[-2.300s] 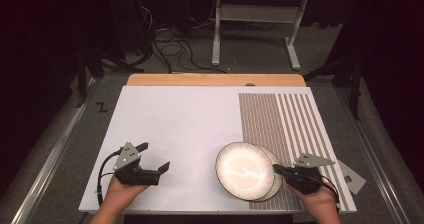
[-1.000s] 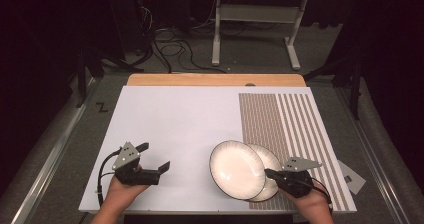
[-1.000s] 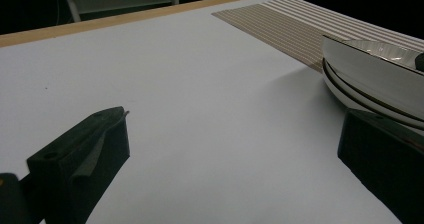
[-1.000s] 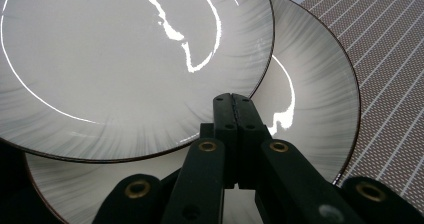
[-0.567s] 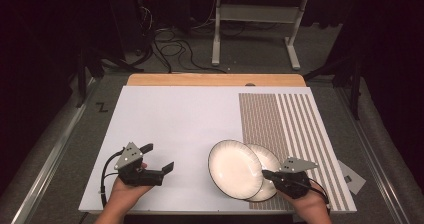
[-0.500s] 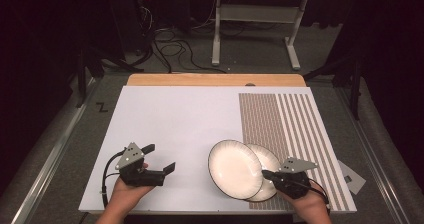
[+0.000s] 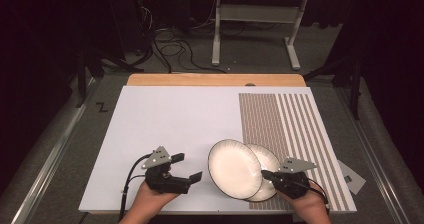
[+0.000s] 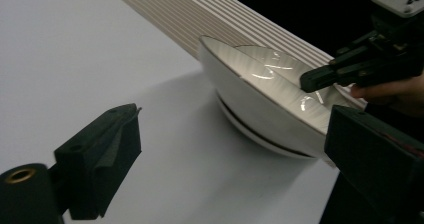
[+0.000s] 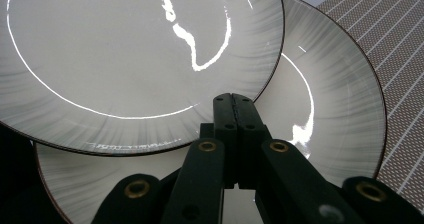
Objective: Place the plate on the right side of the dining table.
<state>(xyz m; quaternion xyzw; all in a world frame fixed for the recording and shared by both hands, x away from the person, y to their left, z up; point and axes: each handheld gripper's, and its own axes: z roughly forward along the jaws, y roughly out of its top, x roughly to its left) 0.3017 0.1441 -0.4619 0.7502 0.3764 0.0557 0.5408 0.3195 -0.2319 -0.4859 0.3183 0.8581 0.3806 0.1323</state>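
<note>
Upper plate: we see the upper plate (image 7: 235, 169) lifted at its right edge and slid left off the lower plate (image 7: 267, 164), which lies flat on the white board (image 7: 175, 119) at the near right, partly on the striped mat (image 7: 290, 129).

Right gripper: our right gripper (image 7: 267, 175) looks pinched on the near right rim of the upper plate; in the right gripper view (image 9: 235, 104) the jaws stand pressed together at that rim, so we judge it to be holding the plate by its edge alone.

Left gripper: our left gripper (image 7: 186, 167) sits near the front edge, left of the plates, with its jaws spread wide and nothing between them. In the left gripper view the upper plate (image 8: 260, 104) lies ahead and to the right, its low edge near the right jaw but apart from it.

Plate relative to the claw: the plate extends left and away from the right gripper, so nearly all its weight hangs beyond the pinch.

Risk, slip: we judge that a thin glazed rim held at one point could pivot or slide out, dropping the plate onto the lower one.

Risk, knock: we think dragging the tilted plate could shove the lower plate.

Risk, left side: we reckon the open left gripper could bump the low edge if it closes in off line.
</note>
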